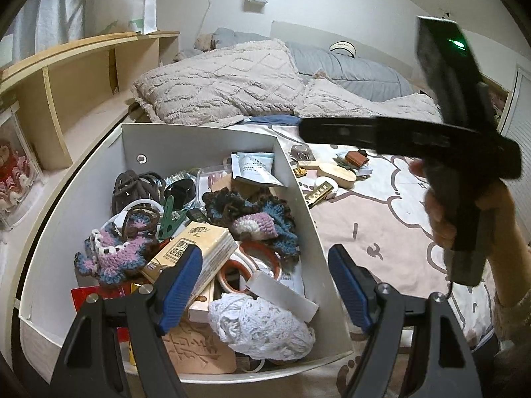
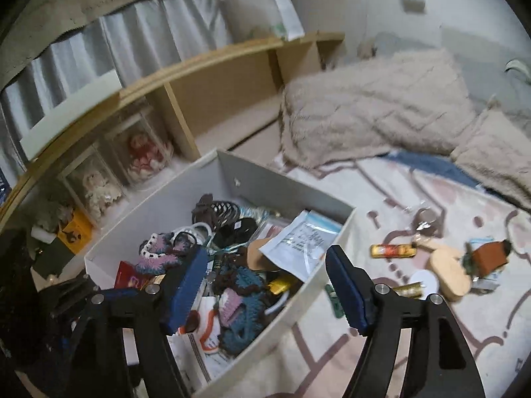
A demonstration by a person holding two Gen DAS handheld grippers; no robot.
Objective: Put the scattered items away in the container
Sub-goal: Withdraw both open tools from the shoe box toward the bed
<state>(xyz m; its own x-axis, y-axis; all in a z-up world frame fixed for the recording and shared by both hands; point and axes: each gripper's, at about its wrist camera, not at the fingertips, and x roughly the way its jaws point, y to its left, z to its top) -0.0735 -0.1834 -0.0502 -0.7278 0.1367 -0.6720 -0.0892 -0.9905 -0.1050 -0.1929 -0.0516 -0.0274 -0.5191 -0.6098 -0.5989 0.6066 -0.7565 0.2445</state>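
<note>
A white box (image 1: 212, 139) sits on the bed at the edge nearest the wooden shelf (image 1: 83, 76), open-topped and already heaped: crocheted pieces (image 1: 119, 252), a tissue pack (image 1: 195, 248), tape rolls (image 1: 252, 265), a green clip (image 1: 169, 214) and a white lace bundle (image 1: 262, 325) lie piled against one another, which suggests most of the tidying is done. The left gripper (image 1: 265, 285) hangs over the box's near right wall with its jaws released and nothing between the blue pads (image 1: 181, 285); one finger stands above the contents, the other outside the wall above the sheet, so it reads as waiting, not reaching. The right gripper (image 2: 265, 288) is likewise spread wide and empty, its jaws straddling the box's right wall; no earlier view tells whether it has dropped anything. From the left wrist view, the person's hand (image 1: 464, 219) holds this tool raised above the patterned bedsheet (image 1: 381, 225), well clear of the box. What is left of the task lies in a small cluster on the sheet toward the pillows (image 1: 219, 79), well apart from the box: a wooden oval piece (image 2: 448, 275), a white round disc (image 2: 424, 280), a gold-wrapped stick (image 2: 393, 251), a brown leather pouch (image 2: 489, 257) and a dark round item (image 2: 428, 222) farther back. A small green piece (image 2: 338, 305) lies just beside the box's outer wall. The right hand is the nearer one to that cluster, so the next pick probably falls to it.
</note>
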